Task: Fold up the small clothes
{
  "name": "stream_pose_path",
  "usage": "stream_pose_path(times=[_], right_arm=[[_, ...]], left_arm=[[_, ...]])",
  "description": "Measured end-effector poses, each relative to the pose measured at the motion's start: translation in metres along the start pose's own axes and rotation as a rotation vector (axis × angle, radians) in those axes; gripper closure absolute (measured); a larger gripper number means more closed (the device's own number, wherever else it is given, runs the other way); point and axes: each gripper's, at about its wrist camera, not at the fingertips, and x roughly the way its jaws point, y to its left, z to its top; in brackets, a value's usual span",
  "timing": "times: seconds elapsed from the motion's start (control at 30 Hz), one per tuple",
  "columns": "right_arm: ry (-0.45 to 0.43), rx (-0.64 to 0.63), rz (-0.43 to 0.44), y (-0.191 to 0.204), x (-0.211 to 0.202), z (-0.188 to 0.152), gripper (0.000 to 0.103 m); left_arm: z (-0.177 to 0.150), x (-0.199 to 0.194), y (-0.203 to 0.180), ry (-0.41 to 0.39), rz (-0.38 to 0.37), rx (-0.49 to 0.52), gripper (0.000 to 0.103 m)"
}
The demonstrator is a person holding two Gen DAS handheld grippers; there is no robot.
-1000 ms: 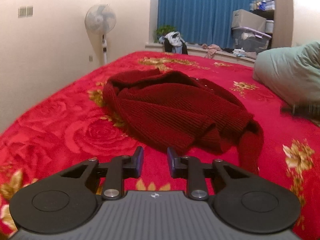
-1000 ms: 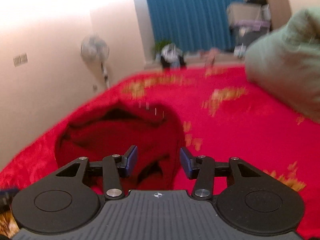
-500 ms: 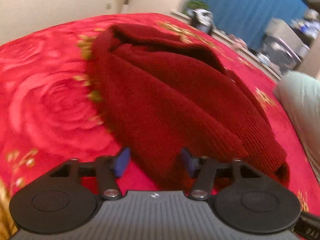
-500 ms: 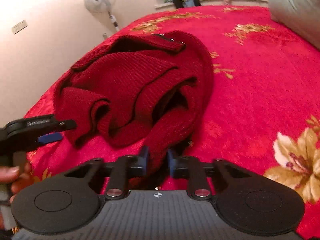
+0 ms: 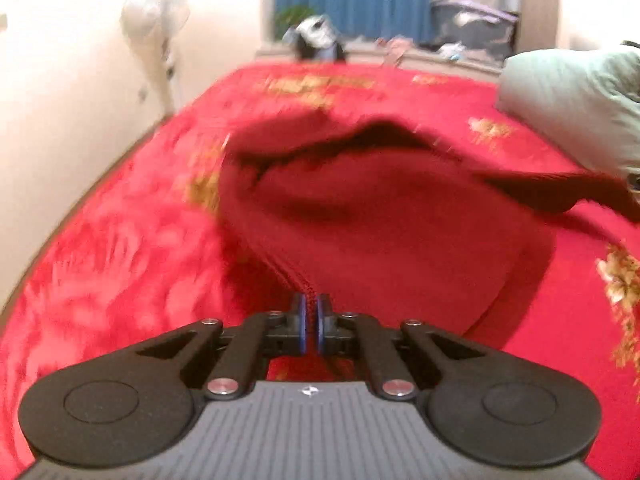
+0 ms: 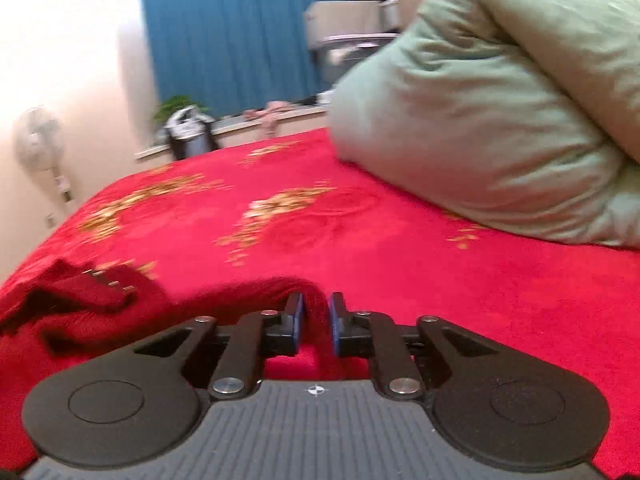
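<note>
Ahead of the claw spreads a bed under a red floral blanket [image 6: 400, 248]. A green duvet [image 6: 500, 120] is heaped to the right. Beyond hang blue curtains [image 6: 224, 36]; a standing fan [image 5: 154, 28] stands by the pale left wall [image 5: 60, 100].

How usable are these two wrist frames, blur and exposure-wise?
Left wrist: maroon knit sweater and red floral blanket motion-smeared, left wall overexposed, tool sharp. Right wrist: milder blur on green duvet and blue curtain, fisheye bending throughout.

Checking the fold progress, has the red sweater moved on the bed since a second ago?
Yes. The red sweater, a bunched heap before, is now stretched sideways toward the green pillow, pinched by both tools.
</note>
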Motion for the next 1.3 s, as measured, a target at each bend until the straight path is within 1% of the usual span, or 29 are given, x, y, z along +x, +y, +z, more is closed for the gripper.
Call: stream_pose_path(times=[0.03,0.07,0.1,0.13,0.17,0.2,0.23,0.3,0.37,0.4,0.43,0.47,0.63,0.7,0.73,0.77,0.8,0.83,0.87,0.93,0.97,1.0,1.03,1.1,1.13,1.2,1.23,1.27,1.3], right_arm=[[-0.011,-0.021,-0.035,0.004,0.001,-0.003,0.084],[-0.022,-0.034,-0.037,0.009,-0.001,-0.005,0.074],[-0.031,-0.033,-0.002,0.014,-0.004,-0.008,0.067],[-0.035,-0.023,0.058,0.023,-0.005,-0.011,0.059],[-0.029,-0.019,0.123,0.030,-0.006,-0.013,0.059],[-0.012,-0.027,0.195,0.040,-0.008,-0.017,0.059],[0.015,-0.038,0.273,0.053,-0.008,-0.022,0.058],[0.078,-0.046,0.418,0.073,-0.005,-0.034,0.055],[0.152,-0.066,0.519,0.095,0.002,-0.049,0.047],[0.188,-0.077,0.558,0.106,0.007,-0.058,0.045],[0.216,-0.091,0.578,0.114,0.013,-0.064,0.041],[0.239,-0.109,0.587,0.122,0.019,-0.071,0.041],[0.289,-0.169,0.557,0.145,0.052,-0.092,0.041],[0.265,-0.216,0.565,0.152,0.052,-0.099,0.052],[0.254,-0.231,0.586,0.158,0.052,-0.099,0.072],[0.249,-0.240,0.604,0.159,0.049,-0.097,0.081],[0.229,-0.253,0.592,0.162,0.047,-0.096,0.089],[0.204,-0.270,0.574,0.161,0.039,-0.095,0.091],[0.175,-0.273,0.566,0.160,0.032,-0.091,0.092],[0.128,-0.247,0.593,0.158,0.007,-0.073,0.094],[0.098,-0.263,0.614,0.158,-0.008,-0.062,0.095],[0.054,-0.318,0.619,0.162,-0.031,-0.051,0.096],[0.016,-0.365,0.608,0.161,-0.052,-0.042,0.103],[-0.096,-0.412,0.554,0.153,-0.094,-0.024,0.103],[-0.142,-0.419,0.538,0.141,-0.120,-0.012,0.103],[-0.165,-0.375,0.540,0.119,-0.153,0.005,0.103],[-0.143,-0.360,0.550,0.109,-0.164,0.010,0.103],[-0.104,-0.367,0.567,0.101,-0.169,0.010,0.103],[-0.088,-0.383,0.569,0.096,-0.174,0.006,0.103]], left_arm=[[-0.003,0.010,0.008,0.059,-0.002,-0.054,0.097],[-0.003,0.017,0.015,0.097,-0.019,-0.124,0.096],[-0.001,0.017,0.022,0.091,-0.040,-0.176,0.096],[0.001,0.017,0.025,0.076,-0.051,-0.192,0.090],[0.002,0.018,0.025,0.068,-0.052,-0.180,0.084],[0.002,0.020,0.023,0.067,-0.046,-0.168,0.080],[0.002,0.022,0.023,0.077,-0.041,-0.171,0.076],[0.000,0.029,0.025,0.114,-0.062,-0.217,0.069],[0.002,0.039,0.027,0.155,-0.068,-0.246,0.052],[0.002,0.042,0.026,0.175,-0.052,-0.240,0.048],[0.002,0.048,0.025,0.190,-0.036,-0.224,0.046],[0.002,0.052,0.022,0.206,-0.021,-0.202,0.046],[-0.003,0.064,0.022,0.228,0.002,-0.191,0.048],[-0.003,0.067,0.019,0.229,0.014,-0.180,0.055],[-0.003,0.069,0.018,0.231,0.015,-0.175,0.069],[-0.003,0.071,0.017,0.234,0.016,-0.169,0.083],[-0.002,0.070,0.015,0.227,0.023,-0.161,0.089],[-0.001,0.067,0.014,0.213,0.025,-0.153,0.095],[0.001,0.065,0.014,0.194,0.017,-0.153,0.096],[0.005,0.049,0.010,0.116,-0.010,-0.149,0.097],[0.007,0.038,0.006,0.071,-0.028,-0.136,0.097],[0.008,0.025,0.002,0.024,-0.051,-0.125,0.097],[0.008,0.013,0.000,-0.013,-0.069,-0.120,0.097],[0.007,-0.014,0.000,-0.081,-0.091,-0.126,0.098],[0.005,-0.026,0.003,-0.101,-0.096,-0.136,0.098],[-0.003,-0.046,0.014,-0.113,-0.104,-0.168,0.098],[-0.008,-0.051,0.020,-0.101,-0.088,-0.181,0.098],[-0.013,-0.054,0.027,-0.085,-0.075,-0.193,0.098],[-0.017,-0.056,0.034,-0.064,-0.065,-0.209,0.098]])
